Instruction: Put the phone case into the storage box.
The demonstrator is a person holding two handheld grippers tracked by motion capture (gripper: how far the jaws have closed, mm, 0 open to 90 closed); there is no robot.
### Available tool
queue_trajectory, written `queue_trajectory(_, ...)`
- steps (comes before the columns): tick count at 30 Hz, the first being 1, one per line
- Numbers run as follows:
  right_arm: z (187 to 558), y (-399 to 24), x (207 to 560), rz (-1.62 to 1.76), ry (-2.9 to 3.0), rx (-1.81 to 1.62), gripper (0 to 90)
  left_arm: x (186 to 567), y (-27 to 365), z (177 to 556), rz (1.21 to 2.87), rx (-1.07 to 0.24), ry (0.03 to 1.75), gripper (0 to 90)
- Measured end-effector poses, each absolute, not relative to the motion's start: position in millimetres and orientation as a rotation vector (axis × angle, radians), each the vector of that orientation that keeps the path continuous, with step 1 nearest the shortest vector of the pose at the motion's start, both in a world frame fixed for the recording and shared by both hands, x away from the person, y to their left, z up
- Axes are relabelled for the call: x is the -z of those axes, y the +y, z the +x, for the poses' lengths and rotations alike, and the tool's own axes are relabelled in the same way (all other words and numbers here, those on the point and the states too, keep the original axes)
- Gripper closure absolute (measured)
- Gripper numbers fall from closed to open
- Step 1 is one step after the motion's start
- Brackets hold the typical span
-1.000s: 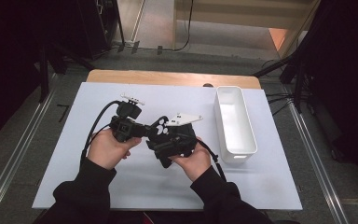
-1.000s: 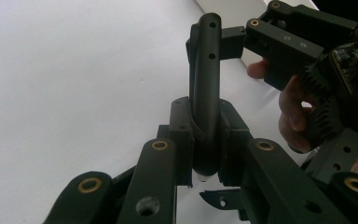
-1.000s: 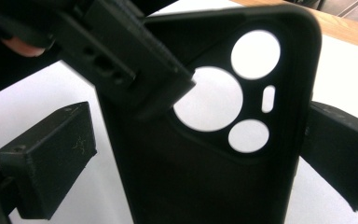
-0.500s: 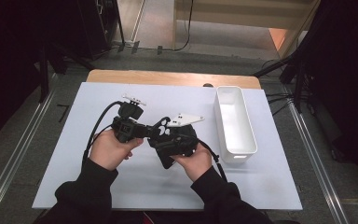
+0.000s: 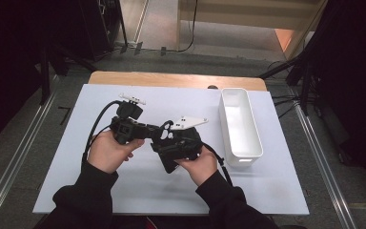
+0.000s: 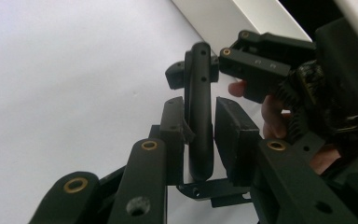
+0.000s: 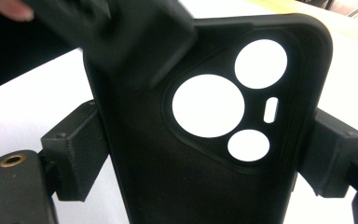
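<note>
The step looked like a handover of the black phone case (image 7: 205, 140) at centre frame. The right gripper (image 5: 174, 143) clamped its two long sides. The left gripper (image 6: 199, 135) stood slightly open around its edge, so next it would need to close.

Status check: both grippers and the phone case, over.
Right gripper clamps black phone case across its sides. Left gripper straddles case edge, pads not closed on it. White bin off to the right, nothing blocking.
</note>
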State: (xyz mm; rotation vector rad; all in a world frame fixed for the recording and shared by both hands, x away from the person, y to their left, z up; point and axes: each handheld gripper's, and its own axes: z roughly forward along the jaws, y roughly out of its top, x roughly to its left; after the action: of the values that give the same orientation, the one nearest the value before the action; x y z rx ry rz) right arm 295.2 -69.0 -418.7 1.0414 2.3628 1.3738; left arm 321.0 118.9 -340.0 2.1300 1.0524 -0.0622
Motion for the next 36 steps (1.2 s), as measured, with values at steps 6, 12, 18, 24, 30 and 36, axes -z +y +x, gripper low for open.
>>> queue_trajectory(6,295.8,-69.3,421.4,1.047,2.378,-1.374,12.2,332.8,128.8,322.0,2.094,0.048,1.054,66.8)
queue_trajectory(12,296.2,-70.6,423.0,1.055,2.388,-1.363,12.2,328.5,135.4,323.4,2.076,0.053,1.062,58.3)
queue_trajectory(18,296.4,-75.0,421.4,1.062,2.385,-1.368,12.2,331.0,142.3,328.4,2.069,0.041,1.075,47.9)
queue_trajectory(24,296.8,-79.9,418.9,1.067,2.384,-1.387,12.2,337.2,150.7,334.6,2.072,-0.007,1.054,38.4)
queue_trajectory(30,297.1,-84.8,415.8,1.060,2.376,-1.397,12.2,345.9,155.2,339.0,2.084,0.005,0.990,34.6)
queue_trajectory(36,299.0,-92.6,410.8,1.045,2.382,-1.426,12.2,354.4,155.7,342.1,2.092,0.004,0.950,27.6)
